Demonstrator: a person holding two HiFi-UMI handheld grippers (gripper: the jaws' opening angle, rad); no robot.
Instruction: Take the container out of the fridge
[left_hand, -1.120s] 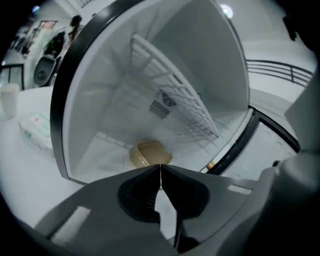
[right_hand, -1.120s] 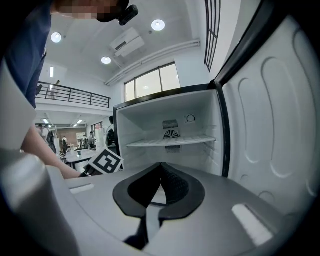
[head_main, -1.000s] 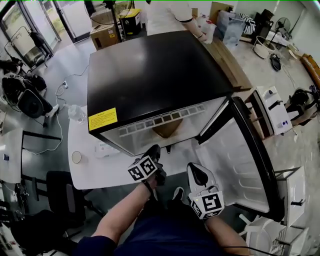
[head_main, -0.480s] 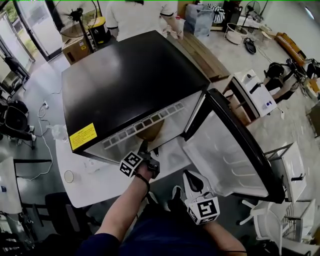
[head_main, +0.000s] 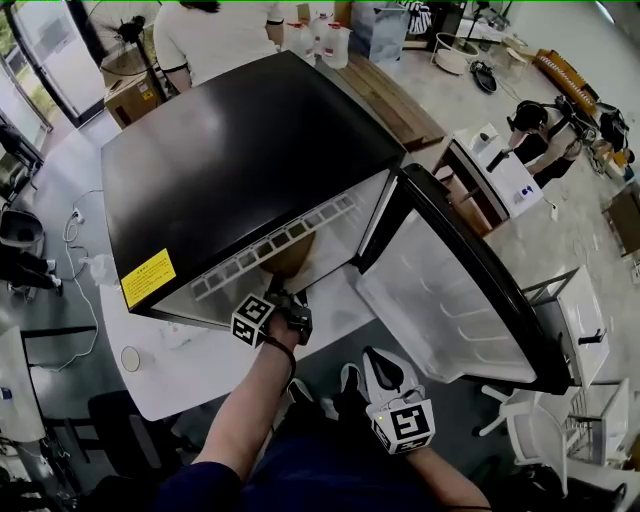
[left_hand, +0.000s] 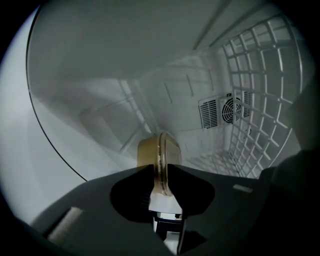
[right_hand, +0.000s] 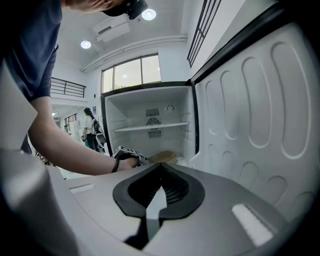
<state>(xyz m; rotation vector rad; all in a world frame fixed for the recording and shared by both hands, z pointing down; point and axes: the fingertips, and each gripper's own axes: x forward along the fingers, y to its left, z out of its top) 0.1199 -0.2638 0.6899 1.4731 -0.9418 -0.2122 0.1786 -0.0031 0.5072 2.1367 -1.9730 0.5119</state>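
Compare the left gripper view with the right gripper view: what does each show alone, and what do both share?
Left gripper view only: a white wire rack, and the left gripper with jaws opening either side of the tan plastic container. Right gripper view only: the person's bare forearm, the open door's ribbed white lining, ceiling lights. Both: the container and the round fan vent behind it.

I'm in a lab or workroom. The fridge (head_main: 250, 160) stands on a white surface (head_main: 190, 370), and the grey floor (head_main: 65, 165) around it carries cables (head_main: 72, 215), a cardboard box (head_main: 125, 97) and a wooden platform (head_main: 390, 85).
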